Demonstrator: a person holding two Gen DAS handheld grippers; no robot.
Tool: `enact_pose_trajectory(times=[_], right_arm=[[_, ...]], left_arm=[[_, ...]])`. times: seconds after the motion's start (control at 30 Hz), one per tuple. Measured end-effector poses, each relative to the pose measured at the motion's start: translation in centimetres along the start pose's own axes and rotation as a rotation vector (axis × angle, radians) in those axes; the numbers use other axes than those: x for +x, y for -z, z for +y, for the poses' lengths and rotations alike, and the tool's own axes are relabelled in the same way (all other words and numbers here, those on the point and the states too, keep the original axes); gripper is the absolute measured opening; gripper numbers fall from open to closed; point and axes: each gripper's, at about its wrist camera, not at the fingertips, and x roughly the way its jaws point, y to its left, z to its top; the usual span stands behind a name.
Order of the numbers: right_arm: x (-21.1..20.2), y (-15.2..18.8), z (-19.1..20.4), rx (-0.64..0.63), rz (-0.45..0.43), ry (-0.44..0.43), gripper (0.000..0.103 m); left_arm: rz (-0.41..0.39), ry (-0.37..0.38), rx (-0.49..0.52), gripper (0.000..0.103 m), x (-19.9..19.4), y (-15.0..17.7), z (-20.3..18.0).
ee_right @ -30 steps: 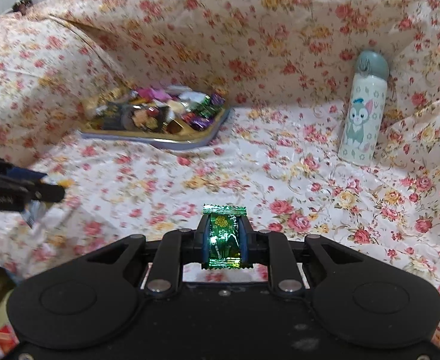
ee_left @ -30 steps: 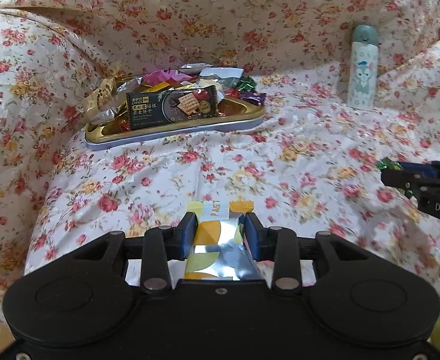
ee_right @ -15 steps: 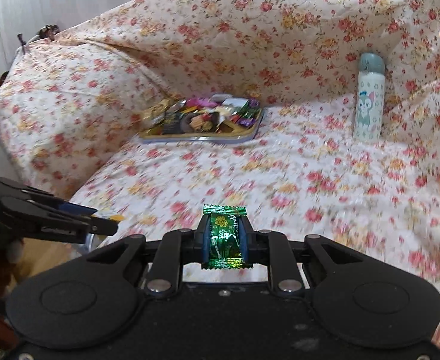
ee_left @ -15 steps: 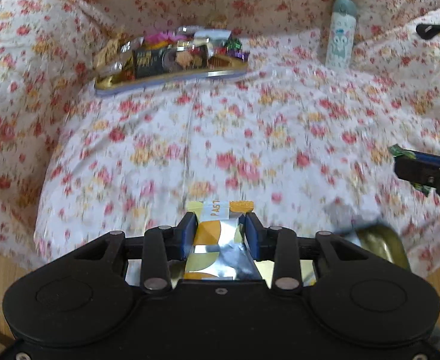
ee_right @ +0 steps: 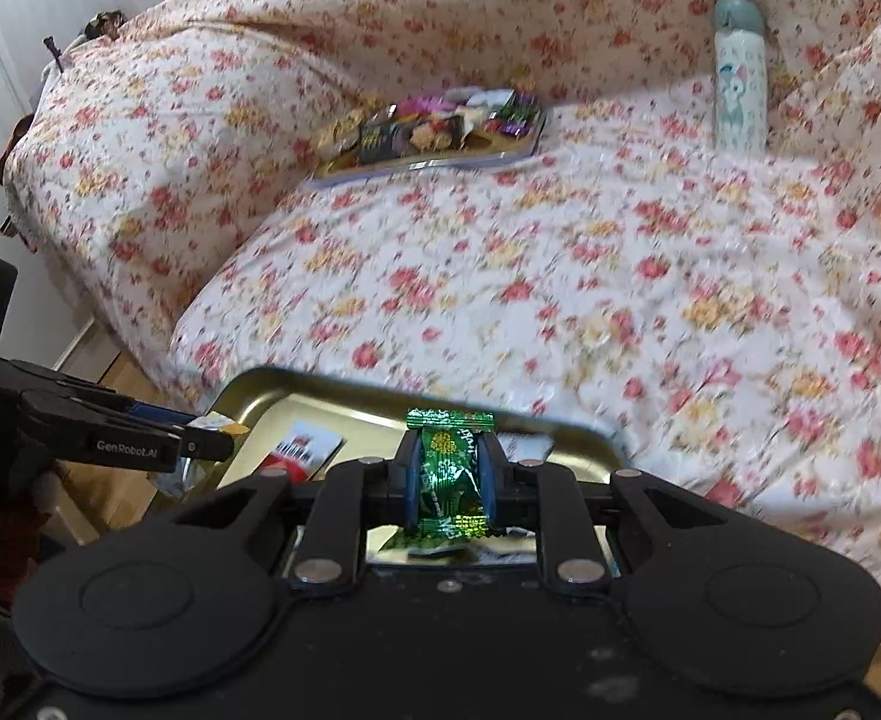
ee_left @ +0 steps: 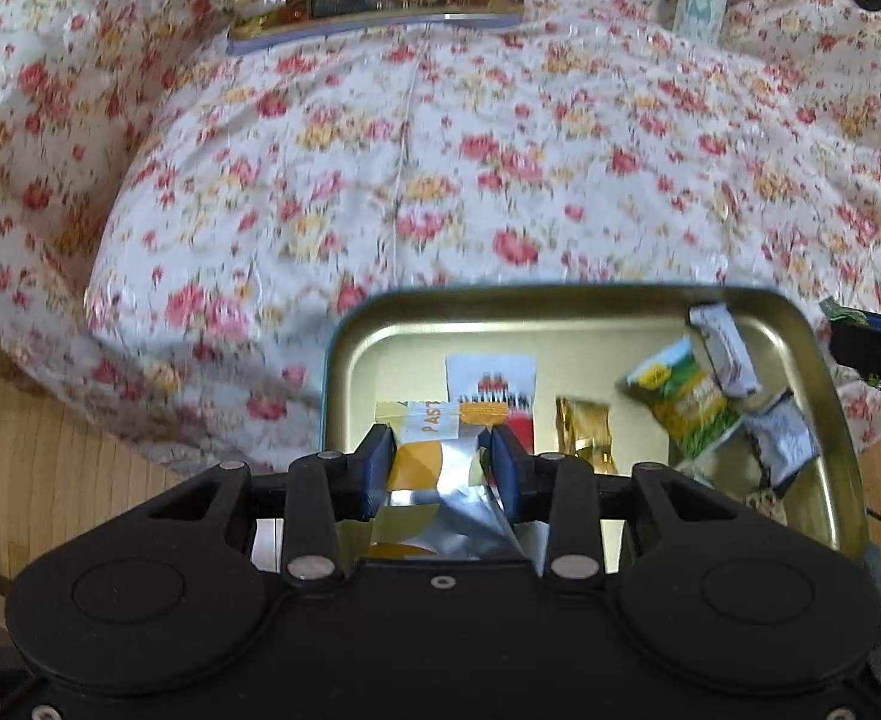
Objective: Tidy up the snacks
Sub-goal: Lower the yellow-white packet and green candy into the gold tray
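I see the near tin [ee_left: 560, 306] before the sofa's front edge [ee_left: 212, 324]; the far tray [ee_right: 440, 162] sits at its back-left corner; the bottle [ee_right: 739, 78] stands back-right.

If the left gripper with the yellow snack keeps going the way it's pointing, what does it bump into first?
Probably the gold tin just below it. The left gripper, shut on the yellow snack packet, points down into it, roughly at the red and white packet on its floor, though depth is hard to judge.

Glossy gold metal tin [ee_left: 560, 306], floral cloth cover [ee_left: 500, 180]
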Motion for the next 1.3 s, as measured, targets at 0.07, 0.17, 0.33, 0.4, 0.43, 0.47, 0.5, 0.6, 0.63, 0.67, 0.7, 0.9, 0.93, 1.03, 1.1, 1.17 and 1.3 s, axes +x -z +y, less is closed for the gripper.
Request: enact_pose_trajectory(times=[0.07,0.17,0.33,0.4,0.43,0.47,0.5,0.6,0.63,0.67,0.7,0.9,0.93,1.03,1.1,1.17,1.3], right_arm=[[0.4,0.3,0.5,-0.007,0.009,-0.009,0.021],[1.0,0.6,1.4,-0.031,0.022,-0.019,0.021],[2.2,0.6,2.7,-0.056,0.048,-0.034,0.021],[2.7,0.6,2.9,-0.059,0.059,-0.042,0.021],[2.9,0.6,3.1,-0.060,0.064,-0.046,0.021],[3.1,0.5,3.2,-0.063,0.068,-0.048,0.021],[3.3,0.5,3.4,-0.067,0.071,-0.048,0.021],[4.2,0.4,3.6,-0.078,0.086,-0.044,0.021],[4.6,0.4,3.7,-0.081,0.096,-0.036,0.021],[5.0,0.4,3.9,-0.086,0.103,-0.030,0.021],[5.3,0.4,4.0,-0.091,0.108,-0.027,0.021],[6.8,0.5,4.6,-0.129,0.134,-0.018,0.021],[6.9,0.5,4.7,-0.137,0.135,-0.016,0.021],[7.3,0.5,5.0,-0.155,0.140,-0.010,0.021],[7.4,0.6,5.1,-0.163,0.137,-0.005,0.021],[7.4,0.6,5.2,-0.166,0.136,0.000,0.021],[7.4,0.6,5.4,-0.168,0.130,0.007,0.021]], left_arm=[[0.014,0.003,-0.008,0.045,0.1,0.5,0.0],[0.031,-0.005,-0.019,0.044,0.4,1.1,0.1],[0.065,-0.004,-0.049,0.042,0.9,1.9,0.4],[0.070,-0.005,-0.050,0.042,1.0,2.1,0.4],[0.071,-0.007,-0.050,0.042,1.0,2.1,0.3],[0.071,-0.007,-0.049,0.042,1.0,2.1,0.3],[0.070,-0.007,-0.046,0.042,1.0,2.1,0.3],[0.062,-0.008,-0.041,0.042,0.9,1.9,0.1],[0.058,-0.013,-0.043,0.042,0.9,1.8,0.1],[0.055,-0.016,-0.045,0.042,0.9,1.7,0.1],[0.050,-0.020,-0.047,0.042,0.9,1.6,0.1],[0.045,-0.032,-0.076,0.042,1.0,1.4,0.3],[0.045,-0.037,-0.076,0.042,1.0,1.4,0.3],[0.038,-0.048,-0.074,0.042,0.9,1.5,0.1],[0.034,-0.054,-0.074,0.042,0.9,1.6,0.1],[0.033,-0.055,-0.077,0.042,0.9,1.6,0.0],[0.028,-0.052,-0.077,0.042,0.8,1.6,-0.1]])
